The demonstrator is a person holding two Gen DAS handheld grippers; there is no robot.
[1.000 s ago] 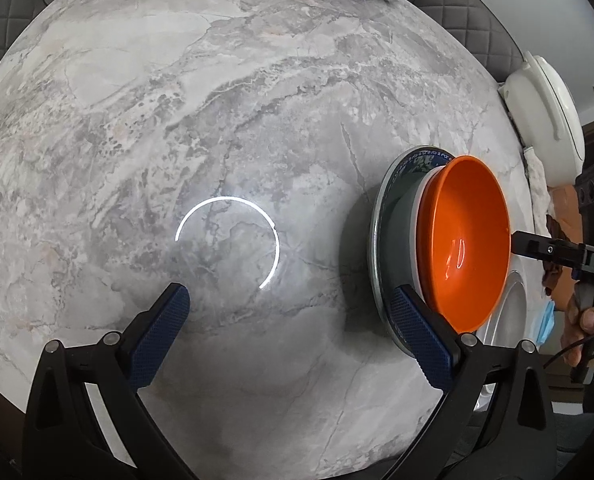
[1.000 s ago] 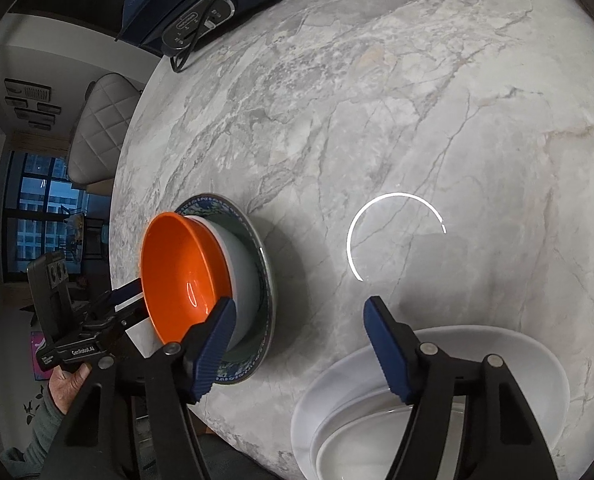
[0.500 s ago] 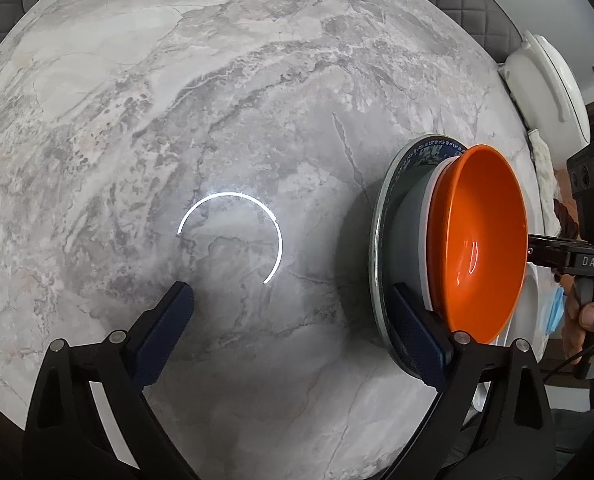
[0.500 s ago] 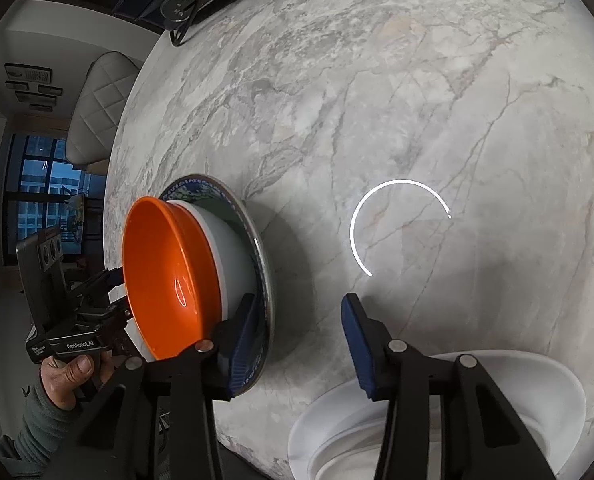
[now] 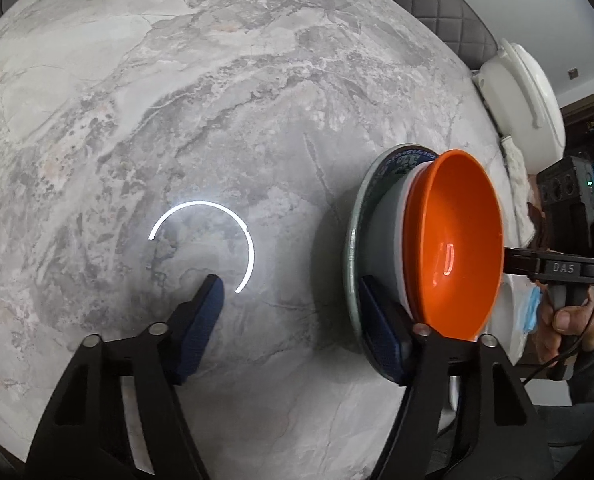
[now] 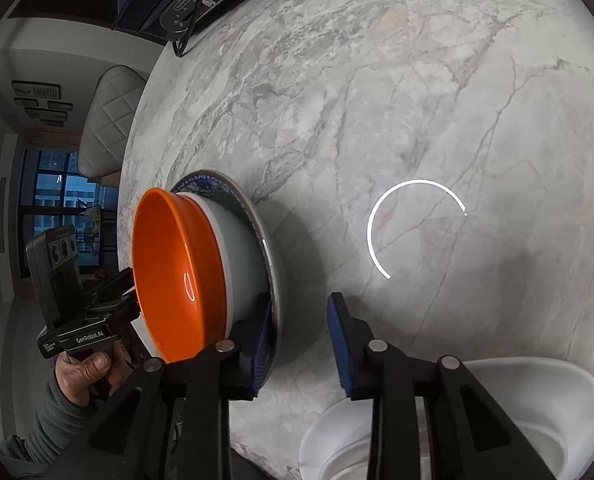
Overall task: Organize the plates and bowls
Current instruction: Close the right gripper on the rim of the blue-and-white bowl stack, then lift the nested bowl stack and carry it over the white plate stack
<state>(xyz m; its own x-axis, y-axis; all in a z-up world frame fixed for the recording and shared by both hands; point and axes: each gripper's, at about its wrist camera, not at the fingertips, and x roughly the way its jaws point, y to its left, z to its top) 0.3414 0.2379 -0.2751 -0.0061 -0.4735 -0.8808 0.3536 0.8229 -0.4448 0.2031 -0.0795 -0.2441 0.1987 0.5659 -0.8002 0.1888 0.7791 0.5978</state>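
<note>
Both claws closing on patterned plate (image 5: pixel 359 208) rim: left gripper (image 5: pixel 293 320) from left, right gripper (image 6: pixel 299 332) from right; pads not yet pressing.

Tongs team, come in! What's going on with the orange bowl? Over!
Both tongs closing on the plate's rim, from opposite sides. Orange bowl stacked on top. Nothing blocking.

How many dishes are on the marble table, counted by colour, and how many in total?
Orange bowl: 1
White bowl under the orange one: 1
Blue-patterned plate at the bottom of that stack: 1
White dish at the table edge: at least 1; whether it is one piece or several nested cannot be told
Total: at least 4
</note>
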